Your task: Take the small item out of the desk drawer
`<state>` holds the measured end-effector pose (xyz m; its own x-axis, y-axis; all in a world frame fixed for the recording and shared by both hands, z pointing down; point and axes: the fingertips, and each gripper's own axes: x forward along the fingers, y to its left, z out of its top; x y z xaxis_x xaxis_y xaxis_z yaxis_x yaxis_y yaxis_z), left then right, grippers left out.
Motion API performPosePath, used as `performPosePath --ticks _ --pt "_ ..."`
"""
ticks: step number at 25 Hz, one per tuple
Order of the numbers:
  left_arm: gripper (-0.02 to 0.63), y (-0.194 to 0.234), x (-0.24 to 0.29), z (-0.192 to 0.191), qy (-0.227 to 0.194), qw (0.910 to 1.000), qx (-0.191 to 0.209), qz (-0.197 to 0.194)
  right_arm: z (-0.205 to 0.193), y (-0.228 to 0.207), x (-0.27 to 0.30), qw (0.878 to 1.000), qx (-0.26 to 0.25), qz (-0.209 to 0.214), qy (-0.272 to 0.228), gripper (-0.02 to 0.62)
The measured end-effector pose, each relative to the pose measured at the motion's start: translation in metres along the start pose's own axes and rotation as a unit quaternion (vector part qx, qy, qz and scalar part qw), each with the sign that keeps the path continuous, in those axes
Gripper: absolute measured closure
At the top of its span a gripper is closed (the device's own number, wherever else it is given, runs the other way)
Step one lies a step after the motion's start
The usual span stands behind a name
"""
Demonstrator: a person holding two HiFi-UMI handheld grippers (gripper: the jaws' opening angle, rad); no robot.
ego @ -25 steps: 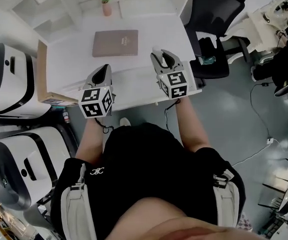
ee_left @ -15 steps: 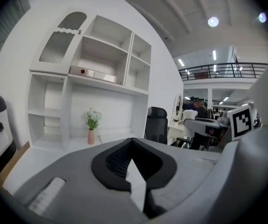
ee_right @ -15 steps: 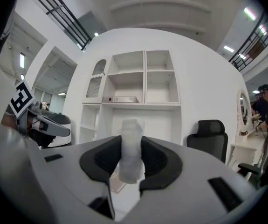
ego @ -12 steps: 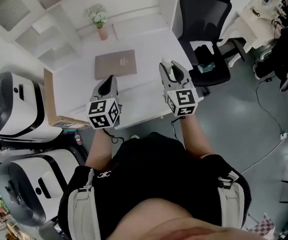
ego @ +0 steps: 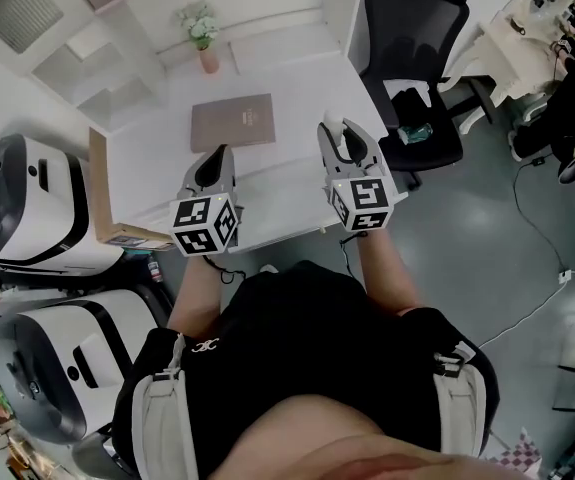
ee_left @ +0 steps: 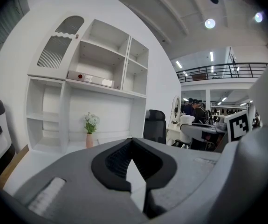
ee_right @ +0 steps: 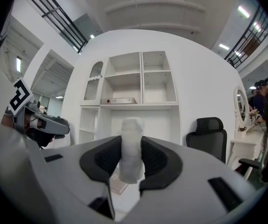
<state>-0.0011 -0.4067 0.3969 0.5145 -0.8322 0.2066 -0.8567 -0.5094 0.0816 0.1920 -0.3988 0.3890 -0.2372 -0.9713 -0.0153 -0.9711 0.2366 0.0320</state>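
Observation:
My right gripper point(ego: 341, 134) hangs over the front right part of the white desk point(ego: 297, 78), shut on a small white wrapped item point(ee_right: 130, 149). The item stands upright between the dark pads and pokes out above them; it shows as a pale lump point(ego: 336, 128) in the head view. My left gripper point(ego: 215, 160) is over the desk's front left, jaws together with nothing in them point(ee_left: 133, 164). No open drawer shows in any view.
A brown notebook point(ego: 232, 123) lies mid-desk and a pink vase with flowers point(ego: 207, 56) stands at the back below white shelves point(ego: 87, 58). A black office chair point(ego: 415, 63) is right of the desk. Two large white machines point(ego: 27, 203) stand at left beside a wooden panel point(ego: 97, 193).
The head view swung so the desk sits lower in the picture. Both grippers keep their places over the desk's front edge, the right one still closed on the white item.

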Motion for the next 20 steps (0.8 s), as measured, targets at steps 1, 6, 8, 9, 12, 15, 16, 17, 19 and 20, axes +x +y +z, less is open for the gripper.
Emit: performPosePath --ticks 1,6,8,9,12,15,16,17,19,20 --pt "0.592 0.001 -0.001 0.000 0.000 1.0000 0.000 0.001 0.000 0.002 0.001 1.000 0.001 0.001 0.001 0.476" --pt "0.592 0.004 -0.006 0.002 -0.002 1.0000 0.001 0.005 -0.004 0.005 0.004 1.000 0.005 0.006 0.006 0.475" --pt "0.592 0.005 -0.007 0.002 -0.002 1.0000 0.001 0.006 -0.006 0.005 0.006 1.000 0.005 0.006 0.008 0.474" --pt "0.592 0.005 -0.007 0.001 -0.001 1.0000 0.002 0.007 -0.007 0.005 0.006 1.000 0.005 0.007 0.010 0.475" --pt "0.592 0.007 -0.006 -0.002 0.002 0.9999 0.001 0.011 -0.008 0.006 0.008 1.000 0.008 0.010 0.011 0.474" --pt "0.592 0.010 -0.006 -0.004 0.004 0.9999 -0.001 0.013 -0.009 0.009 0.010 1.000 0.007 0.014 0.011 0.474" --pt "0.592 0.011 -0.006 -0.004 0.004 0.9999 -0.001 0.013 -0.009 0.010 0.011 1.000 0.007 0.014 0.012 0.474" --pt "0.592 0.012 -0.006 -0.004 0.004 0.9999 -0.001 0.013 -0.009 0.011 0.011 1.000 0.007 0.015 0.012 0.474" --pt "0.592 0.013 -0.005 -0.004 0.004 0.9999 -0.001 0.012 -0.009 0.012 0.013 1.000 0.007 0.016 0.013 0.474" --pt "0.592 0.013 -0.005 -0.004 0.004 0.9999 -0.001 0.012 -0.008 0.012 0.013 1.000 0.006 0.017 0.013 0.474"
